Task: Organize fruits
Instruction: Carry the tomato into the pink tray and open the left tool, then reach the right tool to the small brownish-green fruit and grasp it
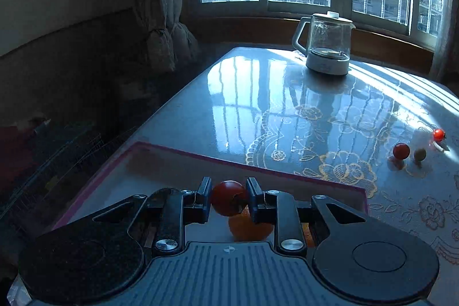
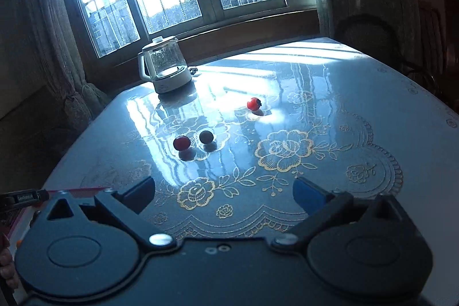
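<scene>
My left gripper (image 1: 228,198) has its jaws clamped on a dark red round fruit (image 1: 228,197), holding it above a shallow tray with a pink rim (image 1: 252,167) that sits at the near left edge of the tabletop (image 1: 258,93). Directly under the held fruit an orange fruit (image 1: 249,228) lies in the tray; what looks like a second orange piece shows just to its right, though the jaw hides most of it.

My right gripper (image 2: 223,191) hovers over the flowered tabletop with its jaws spread wide and nothing between them. Ahead of it three fruits lie loose on the tabletop: a red round one (image 2: 182,143) touching nothing, a dull greenish-brown one (image 2: 206,136) just beside it, and farther off in the sun patch a bright red one with a dark calyx (image 2: 254,103). A glass kettle with a white base (image 2: 166,65) stands near the window, well apart from the fruit.
</scene>
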Action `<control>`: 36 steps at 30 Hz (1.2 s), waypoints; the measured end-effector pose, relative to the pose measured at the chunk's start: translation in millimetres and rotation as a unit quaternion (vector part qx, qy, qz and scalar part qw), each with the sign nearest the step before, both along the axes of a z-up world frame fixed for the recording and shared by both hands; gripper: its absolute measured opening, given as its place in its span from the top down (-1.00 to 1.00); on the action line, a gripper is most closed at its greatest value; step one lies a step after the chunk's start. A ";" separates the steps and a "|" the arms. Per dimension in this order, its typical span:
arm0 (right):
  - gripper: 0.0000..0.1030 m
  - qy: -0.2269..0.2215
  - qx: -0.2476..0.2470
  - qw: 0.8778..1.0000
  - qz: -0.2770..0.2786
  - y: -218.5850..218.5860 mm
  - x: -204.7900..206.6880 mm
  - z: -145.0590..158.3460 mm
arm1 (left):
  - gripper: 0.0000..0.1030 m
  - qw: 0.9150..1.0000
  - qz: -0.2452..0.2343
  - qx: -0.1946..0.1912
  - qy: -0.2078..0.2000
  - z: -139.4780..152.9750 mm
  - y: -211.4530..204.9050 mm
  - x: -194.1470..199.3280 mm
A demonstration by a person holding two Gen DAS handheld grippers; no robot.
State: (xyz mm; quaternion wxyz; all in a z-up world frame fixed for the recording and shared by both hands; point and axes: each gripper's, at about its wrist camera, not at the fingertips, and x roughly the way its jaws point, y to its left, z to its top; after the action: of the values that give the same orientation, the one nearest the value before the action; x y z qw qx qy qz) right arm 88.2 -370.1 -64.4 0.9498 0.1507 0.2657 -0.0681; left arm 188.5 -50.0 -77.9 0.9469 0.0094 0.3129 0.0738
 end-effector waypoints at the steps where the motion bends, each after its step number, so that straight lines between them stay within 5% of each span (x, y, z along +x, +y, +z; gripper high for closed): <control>1: -1.00 0.000 0.000 1.000 0.004 5.1 2.6 -0.2 | 0.50 1.000 0.004 0.002 0.007 -4.6 9.9 -0.2; 13: -1.00 0.011 -0.012 0.999 0.030 67.3 31.6 -4.2 | 0.48 0.999 -0.005 0.002 0.037 -28.0 49.1 0.4; 15: -1.00 0.013 -0.020 0.999 0.032 73.1 36.9 -4.1 | 0.30 0.999 -0.005 -0.006 0.035 -25.7 54.3 -2.5; 17: -1.00 0.012 -0.030 0.999 0.035 78.1 44.5 -2.9 | -0.31 1.000 0.000 -0.003 0.022 -22.0 58.7 -5.9; 22: -1.00 0.012 -0.058 0.998 0.033 83.6 69.1 -1.1 | -0.96 1.000 0.004 0.008 -0.025 -4.3 72.3 -23.1; 36: -0.87 0.045 -0.169 0.985 0.005 61.5 168.9 -24.2 | -1.00 0.998 0.044 -0.036 -0.032 14.7 114.9 -27.0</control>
State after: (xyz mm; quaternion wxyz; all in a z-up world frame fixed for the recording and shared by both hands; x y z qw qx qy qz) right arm 257.1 -308.6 -88.6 0.9489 -0.0163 0.2939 -0.1141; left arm 161.5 65.0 -63.2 0.9520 -0.0414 0.2848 0.1046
